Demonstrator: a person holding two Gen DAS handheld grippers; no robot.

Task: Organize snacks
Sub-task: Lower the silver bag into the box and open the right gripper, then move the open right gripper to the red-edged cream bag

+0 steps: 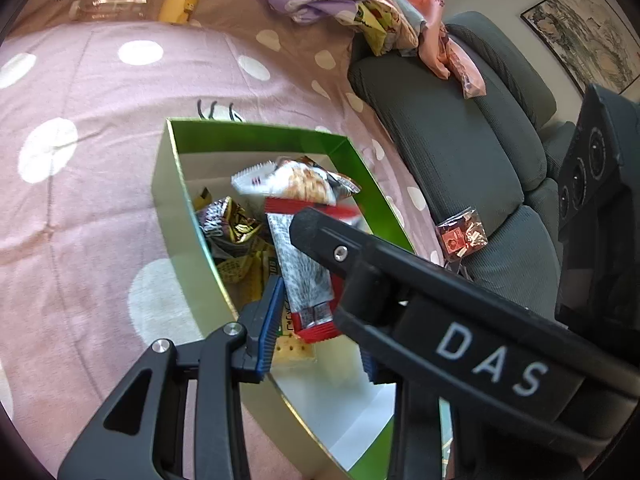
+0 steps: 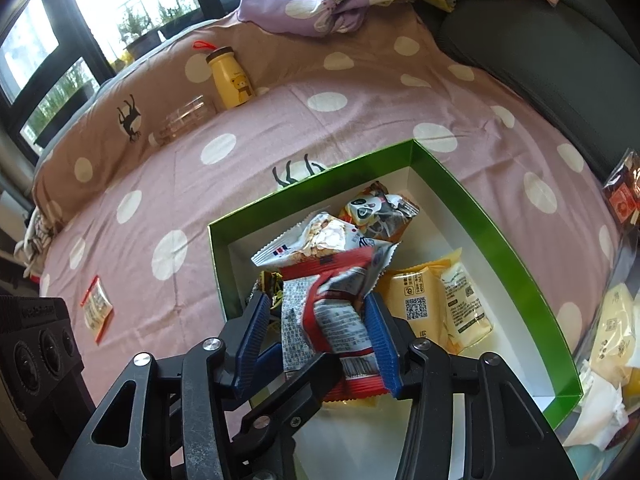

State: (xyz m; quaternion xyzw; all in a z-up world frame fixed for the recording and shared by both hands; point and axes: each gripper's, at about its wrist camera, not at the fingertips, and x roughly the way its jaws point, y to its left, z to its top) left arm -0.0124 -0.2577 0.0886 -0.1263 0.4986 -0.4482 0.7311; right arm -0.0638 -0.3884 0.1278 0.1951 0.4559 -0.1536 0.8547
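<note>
Right gripper (image 2: 320, 328) fingers sit slack around the red-edged snack packet (image 2: 326, 316) over the green box (image 2: 500, 240); spread wider, lift clear. Left gripper (image 1: 320, 320) fingers: narrow, can't tell if empty.

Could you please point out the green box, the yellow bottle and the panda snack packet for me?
green box (image 2: 496, 224): right wrist view, inner right wall.
yellow bottle (image 2: 232, 84): right wrist view, middle of body.
panda snack packet (image 2: 370, 208): right wrist view, panda face.

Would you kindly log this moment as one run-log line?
stage: dropping snack | right gripper: open, red packet between pads | left gripper: shut, empty | box: holds several snacks
</note>
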